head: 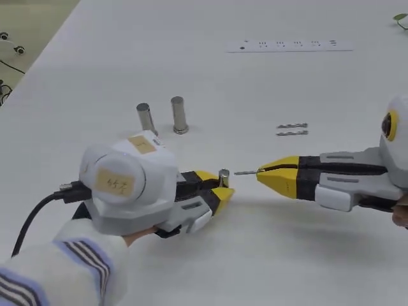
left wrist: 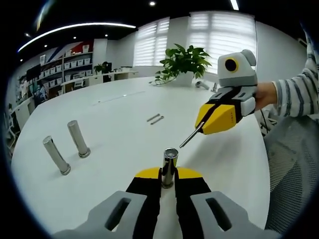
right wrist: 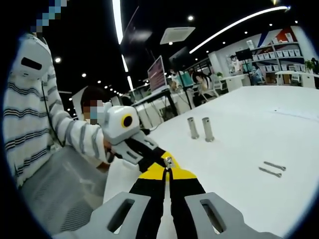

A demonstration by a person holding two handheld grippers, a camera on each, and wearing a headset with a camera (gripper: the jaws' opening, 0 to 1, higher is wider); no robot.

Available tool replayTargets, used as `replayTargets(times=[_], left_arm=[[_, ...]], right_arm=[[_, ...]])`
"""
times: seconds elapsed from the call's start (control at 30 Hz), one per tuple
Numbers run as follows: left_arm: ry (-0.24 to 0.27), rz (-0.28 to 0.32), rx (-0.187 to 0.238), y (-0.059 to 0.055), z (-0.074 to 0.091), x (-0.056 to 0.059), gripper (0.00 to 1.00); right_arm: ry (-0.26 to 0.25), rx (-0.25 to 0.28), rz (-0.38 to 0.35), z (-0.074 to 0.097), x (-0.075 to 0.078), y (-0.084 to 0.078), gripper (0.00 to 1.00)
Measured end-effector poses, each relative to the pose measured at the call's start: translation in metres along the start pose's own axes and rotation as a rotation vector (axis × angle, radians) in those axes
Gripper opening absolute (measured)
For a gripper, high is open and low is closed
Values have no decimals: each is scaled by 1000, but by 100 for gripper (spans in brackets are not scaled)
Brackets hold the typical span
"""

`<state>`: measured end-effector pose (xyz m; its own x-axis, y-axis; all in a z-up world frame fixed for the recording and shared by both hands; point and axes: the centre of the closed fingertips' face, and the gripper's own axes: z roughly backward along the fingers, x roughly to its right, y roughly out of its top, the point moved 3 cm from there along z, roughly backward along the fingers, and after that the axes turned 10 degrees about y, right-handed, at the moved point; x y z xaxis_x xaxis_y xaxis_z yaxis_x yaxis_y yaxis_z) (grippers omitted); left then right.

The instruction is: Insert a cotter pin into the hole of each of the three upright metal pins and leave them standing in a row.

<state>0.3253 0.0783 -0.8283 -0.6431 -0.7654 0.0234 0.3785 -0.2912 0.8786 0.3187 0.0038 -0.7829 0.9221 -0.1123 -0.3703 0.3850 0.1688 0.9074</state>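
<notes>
- Item: my left hand-held gripper (head: 220, 185), jaws closed on one metal pin (head: 224, 176). It grips the pin low on the shaft and holds it upright on the desk (head: 255, 255), with the top of the pin clear above the jaws.
- Item: my right hand-held gripper (head: 268, 171), jaws pinched shut on one cotter pin (head: 245, 171), whose free end sticks out past the jaw tips.
- Bearing: in the head view the held metal pin lies at 9 o'clock from the right hand-held gripper. The cotter pin's tip is just beside the top of the pin and appears to be short of touching it.
- Axes: the cotter pin lies level, running from 3 to 9 o'clock. The metal pin stands upright, so the two meet at about a right angle.
- Hole: too small to make out, so I cannot tell whether the tip is lined up with it.
- Judgement: the right hand-held gripper is the one to travel, pushing straight toward 9 o'clock while the left only steadies the pin.
- Stock: two other metal pins (head: 178, 115) stand side by side at 11 o'clock from the left hand-held gripper.
- Stock: two spare cotter pins (head: 292, 129) lie flat at 12 o'clock from the right jaw tips.
</notes>
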Motion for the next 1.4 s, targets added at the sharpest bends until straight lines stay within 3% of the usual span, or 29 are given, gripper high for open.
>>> replayTargets(times=[0.9,1.03,1.4], left_arm=[[-2,-29,-30,-5,-1,0,8],[11,-32,-30,-5,-1,0,7],[23,-58,-36,-5,-1,1,7]], right_arm=[[19,2,14,-9,3,-6,4],[23,-37,21,-12,5,-11,4],[15,-64,55,-16,7,-13,4]])
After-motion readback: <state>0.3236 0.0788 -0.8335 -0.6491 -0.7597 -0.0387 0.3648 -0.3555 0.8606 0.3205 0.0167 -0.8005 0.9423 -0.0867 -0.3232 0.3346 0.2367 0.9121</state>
